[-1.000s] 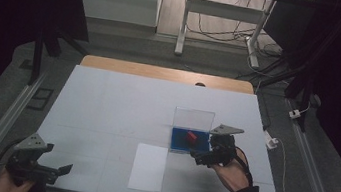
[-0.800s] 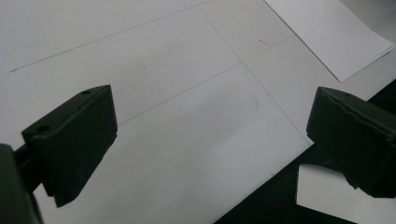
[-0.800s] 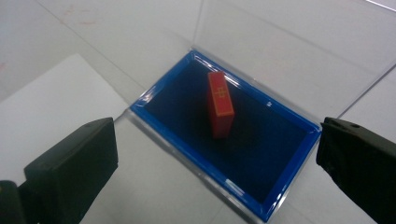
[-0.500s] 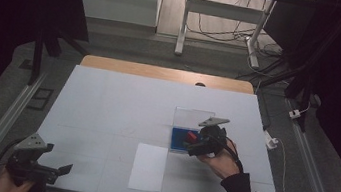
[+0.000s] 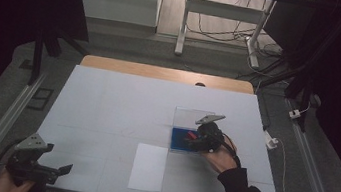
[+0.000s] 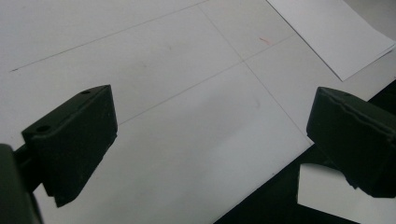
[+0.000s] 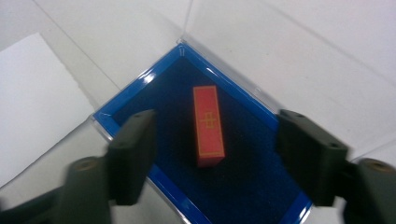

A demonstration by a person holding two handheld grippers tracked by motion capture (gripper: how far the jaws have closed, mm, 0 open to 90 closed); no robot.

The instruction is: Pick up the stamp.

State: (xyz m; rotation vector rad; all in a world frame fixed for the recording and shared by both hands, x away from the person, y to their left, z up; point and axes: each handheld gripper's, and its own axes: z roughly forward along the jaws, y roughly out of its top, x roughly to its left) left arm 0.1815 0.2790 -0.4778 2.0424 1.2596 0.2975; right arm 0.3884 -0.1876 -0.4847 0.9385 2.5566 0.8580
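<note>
A red rectangular block (image 7: 208,140) with a gold pattern lies flat on the dark blue lining of a shallow clear box (image 7: 140,86). My right gripper (image 7: 216,119) hangs over it with one jaw on each side of the block. The jaws have just been closing, but a clear gap remains between each pad and the block. In the high view the right gripper (image 5: 195,137) sits over the blue box (image 5: 177,145) right of the table's middle, the red block (image 5: 188,135) just under its jaws. My left gripper (image 5: 66,168) rests open at the near left corner, its jaws (image 6: 210,140) holding nothing.
A white sheet of paper (image 5: 148,167) lies left of the box near the front edge. The box's clear lid (image 5: 186,117) stands up behind it. The white table cover (image 5: 117,103) ends close to the left gripper. A wooden strip (image 5: 166,73) runs along the far edge.
My right gripper has moved left and a little down, from beside the box to directly over the red block. The left gripper has stayed put.
</note>
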